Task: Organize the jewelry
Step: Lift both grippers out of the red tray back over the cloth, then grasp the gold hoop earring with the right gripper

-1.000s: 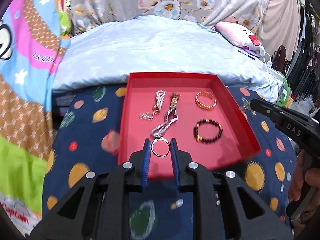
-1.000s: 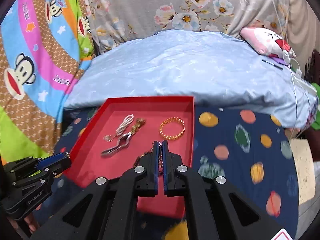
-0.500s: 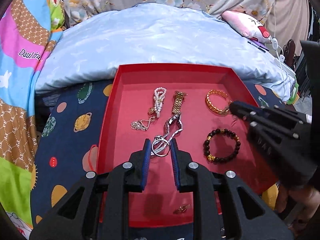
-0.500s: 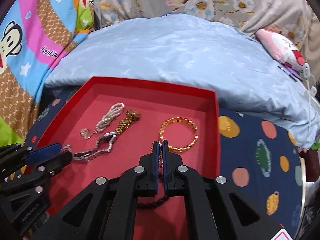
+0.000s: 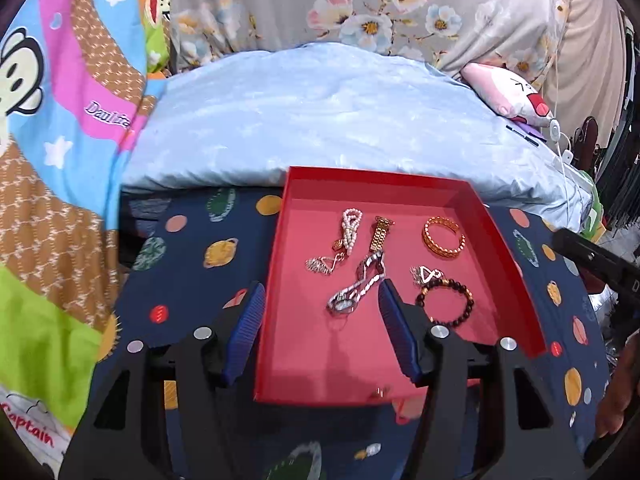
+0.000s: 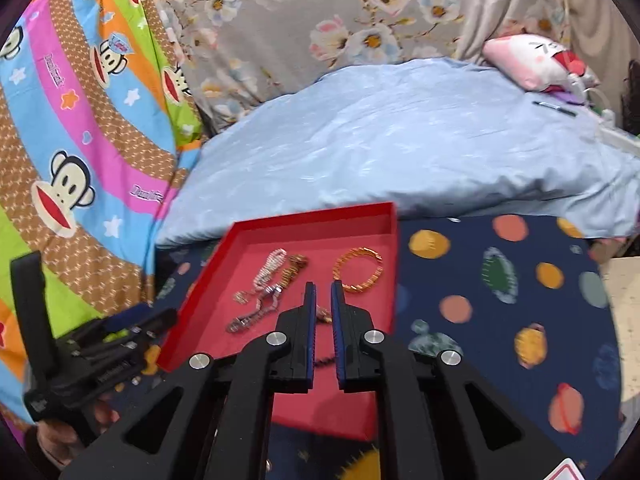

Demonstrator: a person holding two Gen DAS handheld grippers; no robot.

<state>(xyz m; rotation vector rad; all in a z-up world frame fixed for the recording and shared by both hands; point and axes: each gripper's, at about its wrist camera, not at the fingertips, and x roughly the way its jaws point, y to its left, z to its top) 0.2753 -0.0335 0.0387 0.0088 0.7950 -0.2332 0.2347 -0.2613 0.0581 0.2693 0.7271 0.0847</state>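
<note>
A red tray (image 5: 500, 248) sits on a dark planet-print cloth and holds jewelry. In it lie a pearl piece (image 5: 350, 229), a gold watch band (image 5: 380, 234), a gold bangle (image 5: 444, 237), a silver chain with a ring (image 5: 354, 292), a silver pendant (image 5: 426, 274) and a dark bead bracelet (image 5: 446, 304). My left gripper (image 5: 320, 312) is open wide and empty, above the tray's near left part. My right gripper (image 6: 323, 300) is slightly open and empty over the tray (image 6: 200, 292); the bead bracelet is mostly hidden behind its fingers.
A light blue quilt (image 5: 320, 120) lies just behind the tray. A colourful monkey-print sheet (image 6: 80, 140) hangs at the left. A pink plush (image 6: 532, 60) and cables lie at the back right. A small gold item (image 5: 378, 392) lies at the tray's near edge.
My left gripper opened wide, let go of the silver ring by the chain, and drew back. My right gripper opened a little, released a silver pendant near the bead bracelet, and pulled back.
</note>
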